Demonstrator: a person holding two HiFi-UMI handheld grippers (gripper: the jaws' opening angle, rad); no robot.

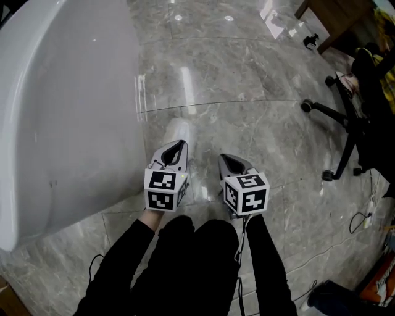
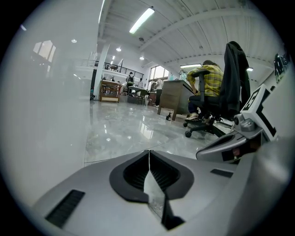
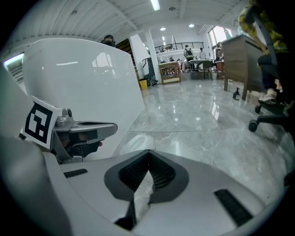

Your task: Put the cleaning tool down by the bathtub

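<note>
A white cleaning tool lies on the grey marble floor next to the white bathtub, just beyond my left gripper's tips. My left gripper hangs over it, shut, with nothing between its jaws; in the left gripper view the jaws meet along a thin line. My right gripper is beside it to the right, also shut and empty. The right gripper view shows the cleaning tool on the floor past the jaws, with the bathtub wall on the left.
An office chair on wheels stands at the right, with a seated person in a yellow shirt. A wooden desk is at the far right corner. Cables trail on the floor at the right.
</note>
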